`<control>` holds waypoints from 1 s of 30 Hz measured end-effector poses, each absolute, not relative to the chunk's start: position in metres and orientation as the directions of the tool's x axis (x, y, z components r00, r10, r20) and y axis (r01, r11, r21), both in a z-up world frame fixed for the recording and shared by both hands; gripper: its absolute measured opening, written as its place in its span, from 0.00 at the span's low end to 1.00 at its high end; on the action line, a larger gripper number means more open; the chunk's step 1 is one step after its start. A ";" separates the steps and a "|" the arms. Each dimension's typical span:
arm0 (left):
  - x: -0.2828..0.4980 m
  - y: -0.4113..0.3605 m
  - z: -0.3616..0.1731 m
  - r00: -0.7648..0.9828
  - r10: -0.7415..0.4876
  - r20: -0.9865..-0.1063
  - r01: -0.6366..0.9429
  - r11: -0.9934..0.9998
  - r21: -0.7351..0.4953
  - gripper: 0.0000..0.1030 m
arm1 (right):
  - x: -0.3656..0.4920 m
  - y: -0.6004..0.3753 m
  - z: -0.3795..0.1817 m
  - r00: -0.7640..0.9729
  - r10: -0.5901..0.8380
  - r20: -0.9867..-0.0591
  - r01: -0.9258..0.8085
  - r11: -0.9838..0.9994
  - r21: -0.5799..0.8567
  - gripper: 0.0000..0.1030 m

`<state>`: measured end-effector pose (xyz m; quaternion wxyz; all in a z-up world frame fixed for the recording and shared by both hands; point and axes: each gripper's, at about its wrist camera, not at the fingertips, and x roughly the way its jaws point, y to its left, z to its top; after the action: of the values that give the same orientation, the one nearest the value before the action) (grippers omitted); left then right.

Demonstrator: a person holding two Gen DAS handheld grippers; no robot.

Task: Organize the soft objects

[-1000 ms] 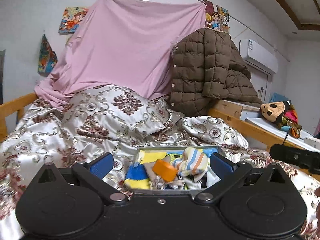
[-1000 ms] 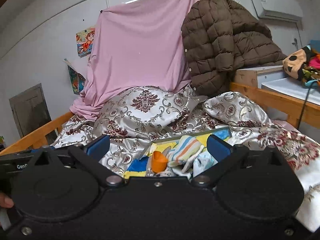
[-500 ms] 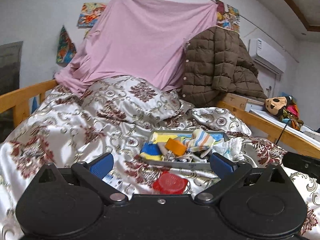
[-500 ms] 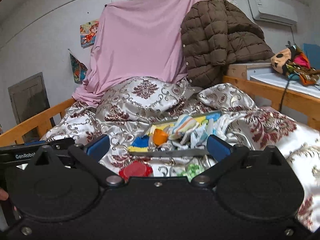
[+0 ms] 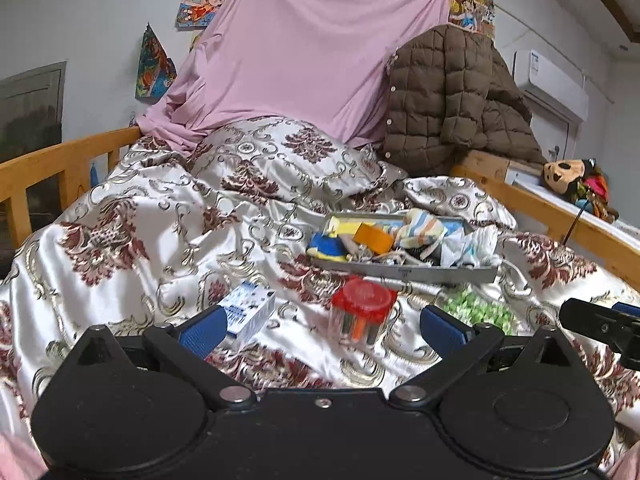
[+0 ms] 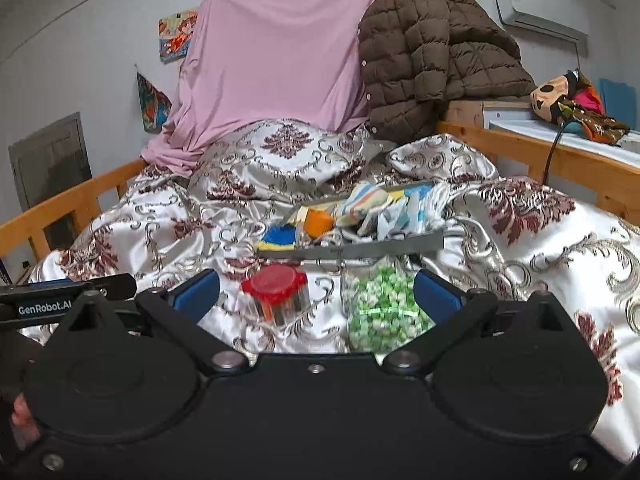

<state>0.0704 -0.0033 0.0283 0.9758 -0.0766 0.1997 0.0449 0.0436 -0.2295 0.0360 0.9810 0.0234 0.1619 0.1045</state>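
Scanning from left to right across the satin bedspread (image 5: 132, 216), a small white-and-blue box (image 5: 250, 311) lies just ahead of the left gripper (image 5: 322, 326), touching or nearly touching the tip of its left finger; its long axis runs away from the camera and slightly to the right. Next comes a clear jar with a red lid (image 5: 363, 307), standing upright between the spread fingers of that gripper and centred ahead of it. A clear bag of green-and-white pieces (image 6: 382, 304) lies further right, between the fingers of the right gripper (image 6: 316, 294) and close to its right finger; its long axis points away from the camera. Behind all three, further up the bed, rests the grey tray (image 5: 404, 270), its long axis crosswise, holding the soft items: a blue-and-yellow cloth (image 5: 327, 243), an orange piece (image 5: 373, 238) and a striped sock (image 5: 424, 229). Both grippers are released, with jaws wide apart and nothing held. The tray lies straight ahead of both and beyond the jar and bag, so neither is clearly nearer. The likely next move is a forward reach over the jar, which risks tipping it.
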 end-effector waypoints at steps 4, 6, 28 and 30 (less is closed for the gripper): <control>0.063 -0.005 0.023 0.911 0.067 -0.407 -0.126 0.985 -0.119 0.99 | 0.034 -0.224 0.026 0.924 0.206 -0.322 -0.192 0.979 0.074 0.99; 0.060 -0.006 0.021 0.910 0.073 -0.409 -0.130 0.985 -0.112 0.99 | 0.032 -0.223 0.023 0.924 0.202 -0.324 -0.189 0.979 0.072 0.99; 0.047 -0.008 0.000 0.879 0.119 -0.461 -0.166 0.984 -0.062 0.99 | 0.016 -0.220 0.000 0.925 0.175 -0.336 -0.170 0.984 0.045 0.99; 0.047 -0.009 -0.003 0.875 0.123 -0.468 -0.166 0.985 -0.052 0.99 | 0.017 -0.219 -0.003 0.924 0.173 -0.341 -0.169 0.985 0.042 0.99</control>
<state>0.0468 -0.0093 -0.0028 0.9672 -0.0453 0.2384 0.0749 0.0171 -0.2194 -0.0028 0.9808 0.0059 0.1744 0.0872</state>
